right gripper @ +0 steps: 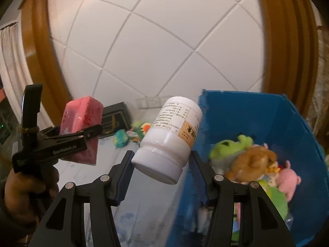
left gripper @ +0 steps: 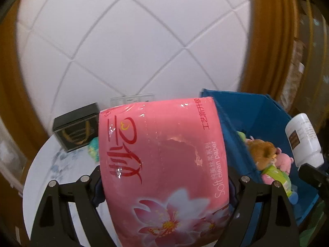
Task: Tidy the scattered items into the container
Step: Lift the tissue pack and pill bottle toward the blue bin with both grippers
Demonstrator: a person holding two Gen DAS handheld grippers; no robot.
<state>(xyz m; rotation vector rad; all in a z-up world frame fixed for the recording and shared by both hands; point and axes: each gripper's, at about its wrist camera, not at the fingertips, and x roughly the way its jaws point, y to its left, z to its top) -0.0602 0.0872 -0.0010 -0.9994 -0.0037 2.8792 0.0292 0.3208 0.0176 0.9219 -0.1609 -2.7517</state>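
My left gripper [left gripper: 164, 187] is shut on a pink tissue pack [left gripper: 162, 160], held above the table just left of the blue bin [left gripper: 265, 113]. The pack also shows in the right wrist view [right gripper: 82, 115], clamped in the left gripper [right gripper: 82, 135]. My right gripper [right gripper: 160, 164] is shut on a white pill bottle [right gripper: 170, 135], cap toward the camera, held at the bin's [right gripper: 257, 113] left wall. The bottle shows at the right edge of the left wrist view [left gripper: 304, 140]. Plush toys [right gripper: 253, 160] lie in the bin.
A black box [left gripper: 76, 127] stands at the back of the white marble table [left gripper: 47, 168]. Small colourful items [right gripper: 133, 133] lie on the table near it. A tiled white wall and wooden frames stand behind.
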